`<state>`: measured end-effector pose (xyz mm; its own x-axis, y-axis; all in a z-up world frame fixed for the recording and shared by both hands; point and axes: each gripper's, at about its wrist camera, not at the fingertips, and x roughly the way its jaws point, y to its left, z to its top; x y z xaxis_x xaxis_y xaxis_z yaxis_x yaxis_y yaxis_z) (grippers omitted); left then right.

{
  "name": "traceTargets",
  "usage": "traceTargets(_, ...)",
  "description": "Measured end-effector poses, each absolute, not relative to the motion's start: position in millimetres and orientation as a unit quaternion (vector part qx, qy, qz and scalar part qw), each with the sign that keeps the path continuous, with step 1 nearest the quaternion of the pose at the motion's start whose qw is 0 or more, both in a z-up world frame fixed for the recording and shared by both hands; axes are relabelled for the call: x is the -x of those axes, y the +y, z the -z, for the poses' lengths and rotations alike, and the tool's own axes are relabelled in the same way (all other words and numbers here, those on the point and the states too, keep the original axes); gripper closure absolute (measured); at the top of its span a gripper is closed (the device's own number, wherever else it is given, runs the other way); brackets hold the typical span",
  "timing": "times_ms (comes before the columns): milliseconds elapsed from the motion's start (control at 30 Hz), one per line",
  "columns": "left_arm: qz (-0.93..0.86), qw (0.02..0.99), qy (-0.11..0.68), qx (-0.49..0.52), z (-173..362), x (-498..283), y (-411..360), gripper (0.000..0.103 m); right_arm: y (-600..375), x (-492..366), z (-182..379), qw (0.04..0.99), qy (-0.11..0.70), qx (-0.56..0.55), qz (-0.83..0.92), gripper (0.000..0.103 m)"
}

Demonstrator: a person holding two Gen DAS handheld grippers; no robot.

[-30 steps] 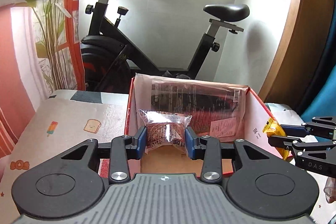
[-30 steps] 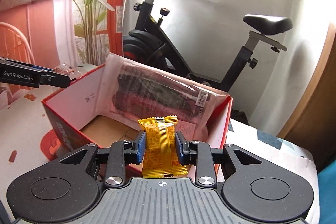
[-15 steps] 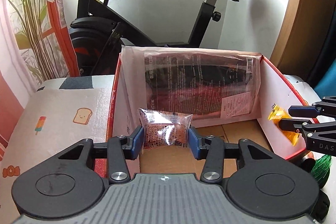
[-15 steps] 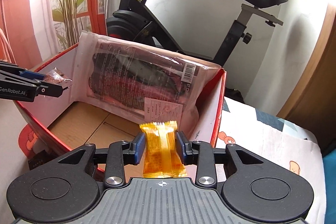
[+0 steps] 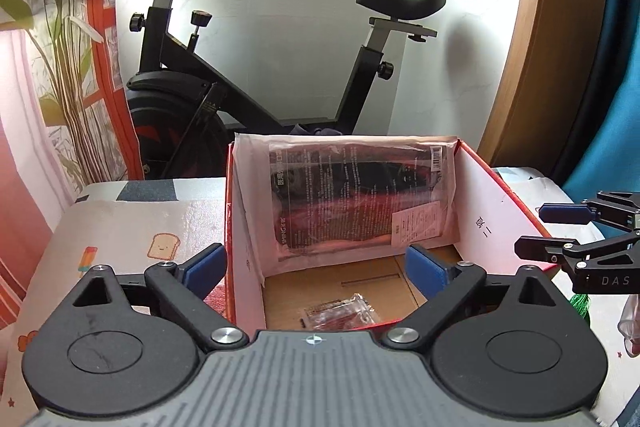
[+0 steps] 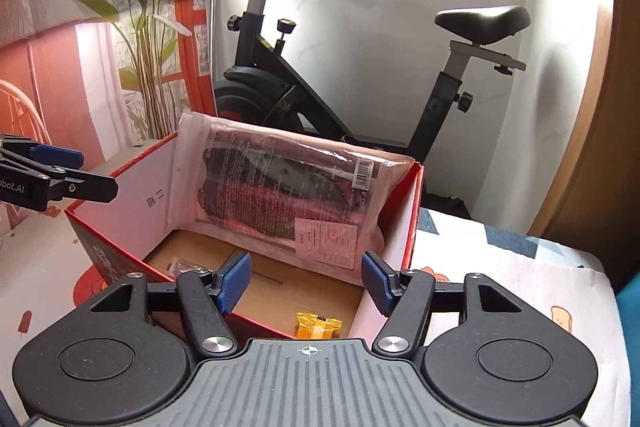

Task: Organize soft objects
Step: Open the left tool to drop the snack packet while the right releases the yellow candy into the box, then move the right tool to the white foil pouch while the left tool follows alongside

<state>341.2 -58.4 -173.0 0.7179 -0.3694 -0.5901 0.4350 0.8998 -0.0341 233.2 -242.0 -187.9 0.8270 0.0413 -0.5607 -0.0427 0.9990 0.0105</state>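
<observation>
A red cardboard box [image 5: 496, 183] [image 6: 414, 227] stands open on the table. A large flat plastic pack [image 5: 360, 199] [image 6: 292, 195] leans against its back wall. A clear-wrapped brown snack [image 5: 340, 315] lies on the box floor just below my left gripper [image 5: 316, 267], which is open and empty above the box's near edge. A yellow snack packet [image 6: 318, 325] lies on the box floor under my right gripper [image 6: 306, 281], also open and empty. Each gripper shows at the other view's edge, the right one [image 5: 568, 231] and the left one [image 6: 76, 171].
A patterned cloth [image 5: 132, 239] [image 6: 520, 291] covers the table. A black exercise bike [image 5: 256, 67] [image 6: 360, 79] stands behind the box against the wall. A potted plant [image 6: 148, 39] is at the left. A green tassel [image 5: 580, 305] lies by the box's right side.
Both grippers have opened. The brown snack and the yellow packet have dropped onto the box floor. Both grippers have risen and pulled back a little.
</observation>
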Motion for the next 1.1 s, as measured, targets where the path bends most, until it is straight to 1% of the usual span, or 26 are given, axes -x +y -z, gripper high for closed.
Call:
traceTargets(100,0.213,0.929,0.298,-0.049,167.0,-327.3,-50.1,0.005,-241.2,-217.8,183.9,0.959,0.282,-0.009,-0.022,0.041)
traceTargets(267,0.199,0.936,0.287,-0.046,168.1,-293.9,-35.1,0.005,-235.3,-192.7,186.3,0.962,0.27,-0.002,-0.026,0.041)
traceTargets(433,0.19,0.935,0.296,-0.052,186.6,-260.8,-23.5,0.005,-229.3,-172.1,196.1,0.961,0.274,0.0,-0.033,0.041)
traceTargets(567,0.195,0.924,0.327,-0.039,210.7,-244.6,-20.6,0.006,-219.9,-156.5,206.0,0.959,0.282,-0.004,-0.043,0.042)
traceTargets(633,0.2,0.918,0.342,-0.033,222.1,-240.4,-21.4,0.009,-214.6,-150.0,212.7,0.956,0.29,-0.009,-0.051,0.043)
traceTargets(700,0.204,0.912,0.356,-0.029,233.2,-236.6,-22.7,0.018,-207.4,-144.5,220.3,0.952,0.299,-0.008,-0.058,0.047)
traceTargets(733,0.205,0.909,0.362,-0.026,237.5,-235.6,-23.2,0.021,-203.8,-142.6,224.9,0.95,0.306,-0.009,-0.064,0.048)
traceTargets(800,0.207,0.904,0.373,-0.018,245.5,-233.7,-22.3,0.03,-195.8,-140.1,234.4,0.944,0.321,-0.012,-0.077,0.055)
traceTargets(833,0.209,0.902,0.377,-0.013,248.3,-233.5,-21.4,0.033,-191.4,-139.3,239.3,0.94,0.329,-0.013,-0.085,0.057)
traceTargets(867,0.211,0.9,0.381,-0.011,250.9,-232.9,-20.2,0.039,-186.8,-138.8,243.8,0.937,0.336,-0.013,-0.092,0.063)
traceTargets(900,0.211,0.899,0.384,-0.01,253.0,-232.5,-19.2,0.043,-183.3,-138.8,247.2,0.935,0.341,-0.014,-0.098,0.066)
traceTargets(967,0.21,0.897,0.388,-0.01,256.0,-230.8,-18.9,0.044,-176.4,-140.0,253.9,0.93,0.35,-0.014,-0.11,0.07)
traceTargets(1100,0.203,0.896,0.395,-0.008,259.0,-233.5,-17.9,0.044,-168.9,-142.9,262.6,0.924,0.363,-0.018,-0.121,0.071)
